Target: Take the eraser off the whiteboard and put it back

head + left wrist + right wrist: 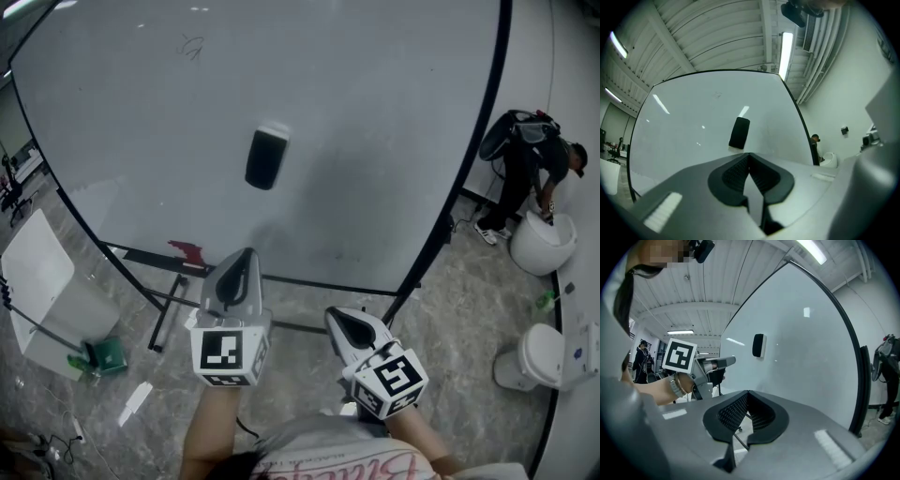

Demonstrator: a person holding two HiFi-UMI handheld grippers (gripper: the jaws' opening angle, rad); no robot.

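A dark, almost black rectangular eraser with rounded corners (266,157) is sticking to the large white whiteboard with a thin black frame (375,112), a little left of the board's middle. It is standing on its short end and leaning slightly. In the head view a paler strip is showing along its top end. From the right gripper view its side is showing as a dark block on a lighter backing that is lying flat against the board (758,345). Nothing is touching it.

The left gripper, grey with a marker cube (246,258), is hovering in front of the whiteboard's lower edge, below the eraser and well apart from it. Its own view is showing its ribbed black pads (736,173) meeting at the tips with nothing between them, and the eraser (739,132) is appearing just above those tips.

The right gripper, of the same grey build (339,323), is hanging lower and further right, in front of the board's lower frame. Its jaws are also resting tip to tip and gripping nothing (748,393).

A small dark scribble (192,45) is sitting near the whiteboard's top, and a red smear (187,251) is marking its bottom edge. Right of the whiteboard, a person in dark clothes (530,169) is bending over a white round tub (542,242).
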